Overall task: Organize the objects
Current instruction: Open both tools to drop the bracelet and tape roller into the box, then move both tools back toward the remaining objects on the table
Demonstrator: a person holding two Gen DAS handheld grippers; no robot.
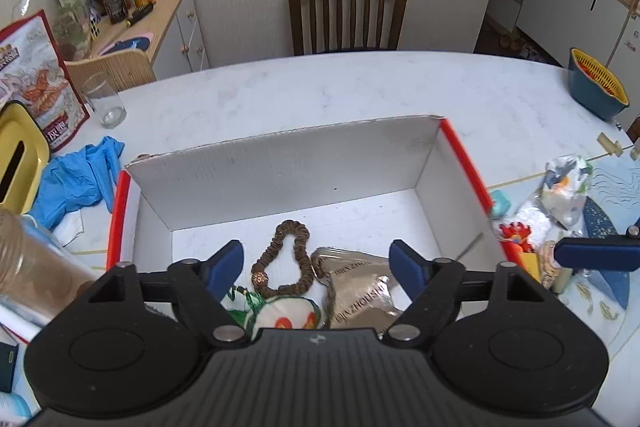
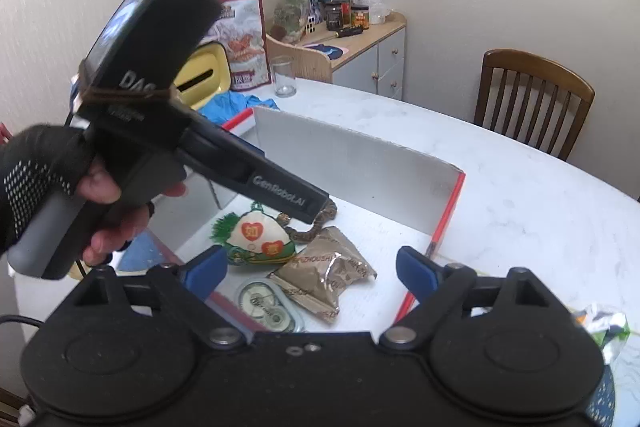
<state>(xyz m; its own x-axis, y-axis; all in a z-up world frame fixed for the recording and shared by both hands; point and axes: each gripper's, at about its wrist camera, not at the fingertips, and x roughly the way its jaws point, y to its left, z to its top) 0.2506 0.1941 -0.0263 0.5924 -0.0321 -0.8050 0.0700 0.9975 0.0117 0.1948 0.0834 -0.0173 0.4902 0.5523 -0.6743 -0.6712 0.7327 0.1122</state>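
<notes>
- The box (image 1: 280, 167), white inside with red edges, sits open on the white tabletop (image 1: 320, 87); its far wall stands at 12 o'clock from the left claw (image 1: 316, 267).
- On its floor lie a brown scrunchie (image 1: 288, 255), a tan foil packet (image 1: 356, 291) and a white-and-green pouch (image 1: 280, 315) with red hearts.
- In the left wrist view the scrunchie lies just ahead of the left claw, between its blue pads and slightly toward 11 o'clock; the packet sits toward 1 o'clock, the pouch at 6 o'clock, partly hidden by the claw body.
- The left claw is spread wide with nothing gripped; it hangs above the items, touching none.
- In the right wrist view the right claw (image 2: 312, 273) is also spread wide and holds nothing; the packet (image 2: 328, 275) lies between its pads, below them, the pouch (image 2: 260, 237) at 11 o'clock, a clear bag of round parts (image 2: 268, 307) at 7 o'clock.
- A gloved hand (image 2: 52, 195) holds the left tool at 10 o'clock in that view.
- Outside the box: blue gloves (image 1: 76, 179) at 9 o'clock, a glass (image 1: 104, 99) at 10 o'clock, a chair (image 1: 348, 7) at 12, a blue-and-yellow basket (image 1: 596, 83) at 2 o'clock, loose packets (image 1: 556, 195) at 3 o'clock.
</notes>
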